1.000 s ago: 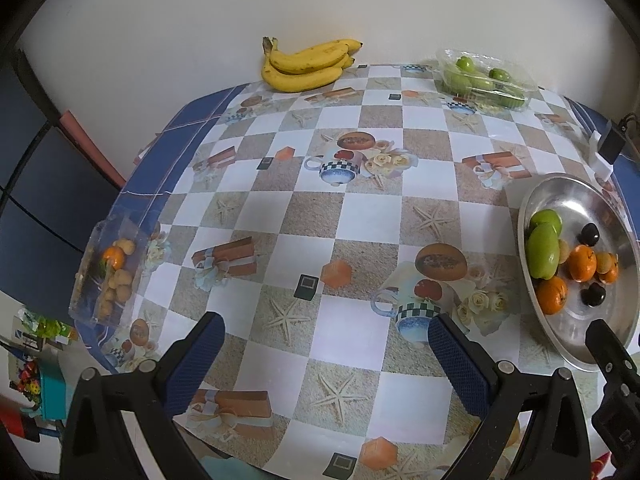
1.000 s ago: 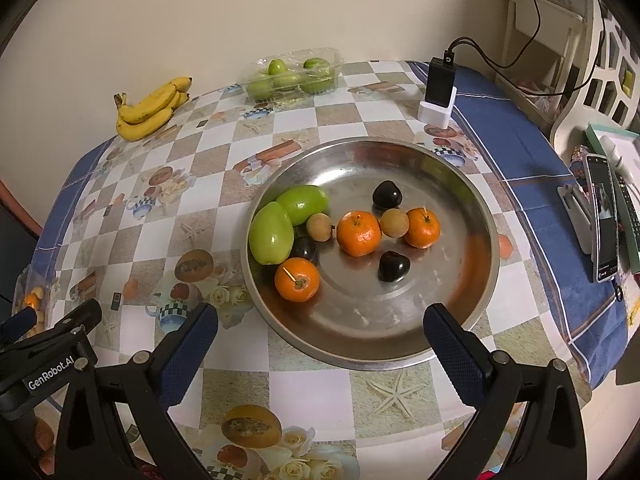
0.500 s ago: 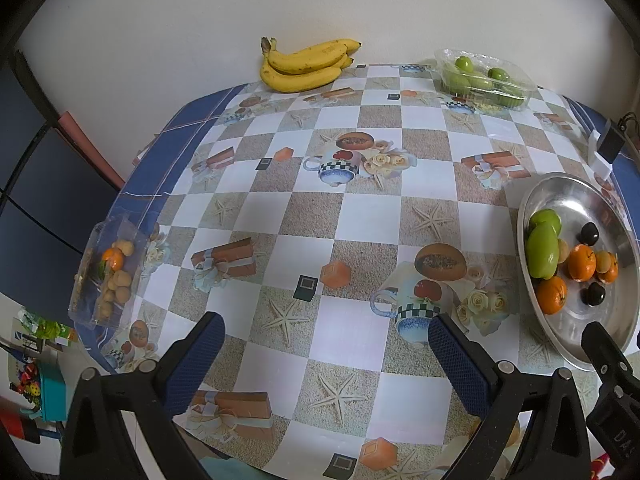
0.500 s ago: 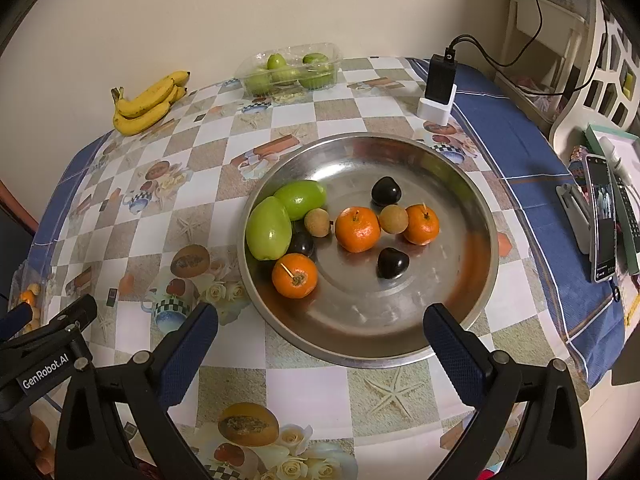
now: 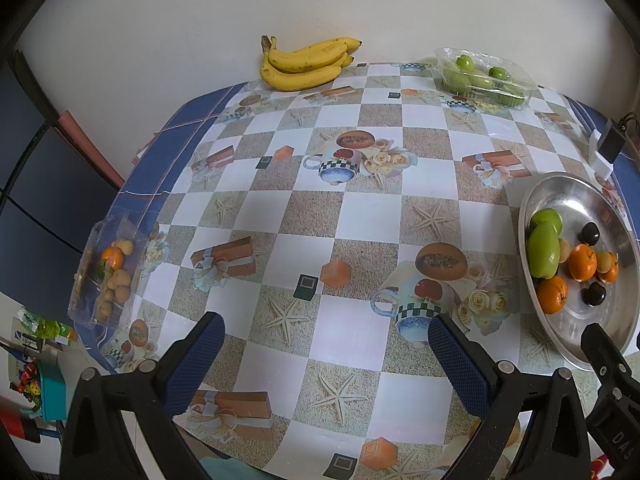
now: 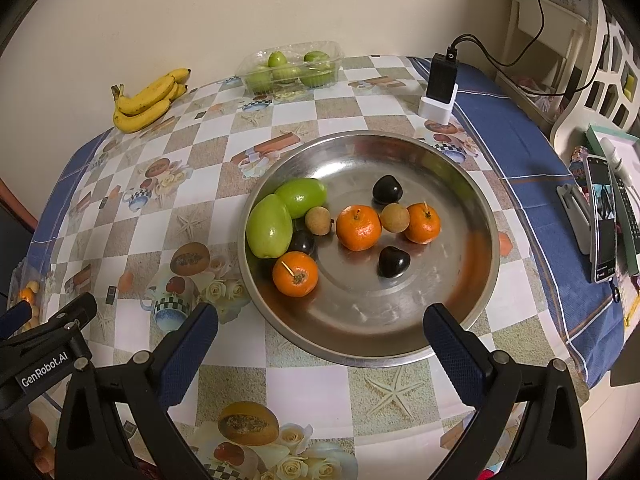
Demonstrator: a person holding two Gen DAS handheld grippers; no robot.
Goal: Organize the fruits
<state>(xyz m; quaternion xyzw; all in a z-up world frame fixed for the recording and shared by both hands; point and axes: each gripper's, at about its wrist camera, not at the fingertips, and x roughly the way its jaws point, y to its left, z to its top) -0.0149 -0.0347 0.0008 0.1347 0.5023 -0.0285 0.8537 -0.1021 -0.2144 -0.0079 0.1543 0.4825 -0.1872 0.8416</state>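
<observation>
A steel bowl (image 6: pixel 460 300) holds two green fruits (image 6: pixel 269 226), three oranges (image 6: pixel 358 227), two brown longans (image 6: pixel 394 218) and three dark fruits (image 6: pixel 394 262). The bowl shows at the right in the left wrist view (image 5: pixel 568 344). My right gripper (image 6: pixel 320 340) is open and empty, just in front of the bowl's near rim. My left gripper (image 5: pixel 326 348) is open and empty over the checked tablecloth, left of the bowl. A banana bunch (image 5: pixel 306 64) lies at the far edge. A clear box of green fruit (image 5: pixel 484 78) stands far right. A clear pack of longans and an orange (image 5: pixel 108 272) lies at the left edge.
A black charger on a white base (image 6: pixel 440 88) stands beyond the bowl, with cables. A phone on a stand (image 6: pixel 600 220) and white shelving (image 6: pixel 592 60) are off the table's right side. The wall runs along the table's far edge.
Both views have shifted slightly; the right gripper has drawn back a little from the bowl. The fruits have not moved and both grippers stay open.
</observation>
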